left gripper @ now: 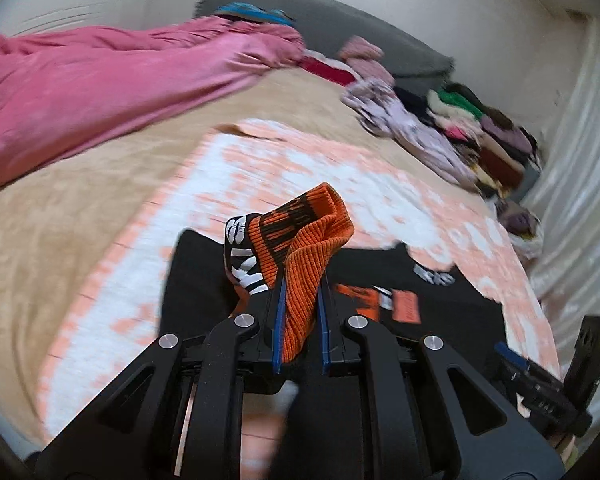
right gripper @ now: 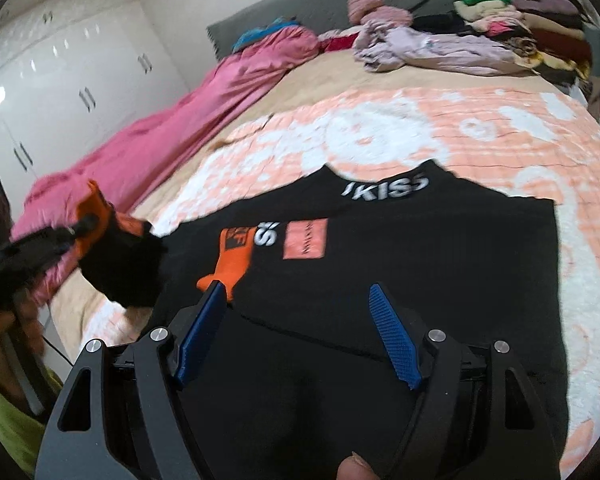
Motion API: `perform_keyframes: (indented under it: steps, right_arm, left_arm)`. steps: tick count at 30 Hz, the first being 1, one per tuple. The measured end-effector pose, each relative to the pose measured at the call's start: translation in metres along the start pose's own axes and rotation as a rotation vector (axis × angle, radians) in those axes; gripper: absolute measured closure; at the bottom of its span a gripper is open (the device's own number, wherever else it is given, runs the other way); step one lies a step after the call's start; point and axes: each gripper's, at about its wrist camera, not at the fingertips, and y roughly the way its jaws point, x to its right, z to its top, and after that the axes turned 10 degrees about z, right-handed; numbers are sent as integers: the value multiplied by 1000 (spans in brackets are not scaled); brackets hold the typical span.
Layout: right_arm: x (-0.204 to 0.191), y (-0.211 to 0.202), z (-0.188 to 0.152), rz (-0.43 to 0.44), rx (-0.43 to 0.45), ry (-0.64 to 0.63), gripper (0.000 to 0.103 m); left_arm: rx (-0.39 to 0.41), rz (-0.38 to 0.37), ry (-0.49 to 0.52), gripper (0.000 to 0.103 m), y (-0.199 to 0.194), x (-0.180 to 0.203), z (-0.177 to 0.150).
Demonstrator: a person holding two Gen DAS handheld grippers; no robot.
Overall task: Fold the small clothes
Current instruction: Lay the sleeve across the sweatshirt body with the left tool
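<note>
Two grippers over black garment [right gripper: 380, 248] spread flat on bed [right gripper: 500, 128]. Left gripper [left gripper: 302, 300] clamped on orange cuff [left gripper: 308, 248], lifted off to garment's left. Right gripper [right gripper: 300, 332] wide open, empty, body lying straight ahead, collar far end.

Bed [right gripper: 340, 76] with tan sheet, peach-and-white patterned quilt [right gripper: 480, 128] spread on top. Pink blanket [left gripper: 100, 80] bunched along the left side. Grey headboard [right gripper: 340, 0] at the far end. Pile of mixed clothes [right gripper: 520, 32] stacked near it, lilac garment [right gripper: 440, 50] in front. White wardrobe doors [right gripper: 60, 80] at left.
</note>
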Motion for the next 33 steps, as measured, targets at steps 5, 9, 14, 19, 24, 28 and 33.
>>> perform_keyframes:
  steps: [5,9,14,19,24,28,33]
  right_arm:
    - [22,-21,2,-26,55,30,30]
    - [45,-34,1,-44,76,75,30]
    - [64,-46,0,-50,99,117,30]
    - [72,-47,-1,-44,105,141,30]
    - [70,-36,-2,-16,71,139,30]
    - [59,-14,-4,26,1,125,30]
    - [40,18,-7,67,-99,89,30]
  left_arm:
    - [-54,-41,84,97,18,58,-23]
    - [-97,-72,145,97,34,95,-41]
    - [-151,-90,217,96,58,130,-64]
    - [-197,-100,277,93,76,145,-87]
    - [-221,-139,346,86,77,151,-104]
    - [-228,-190,377,79,61,148,-109]
    - [-217,-206,348,75,40,130,-106]
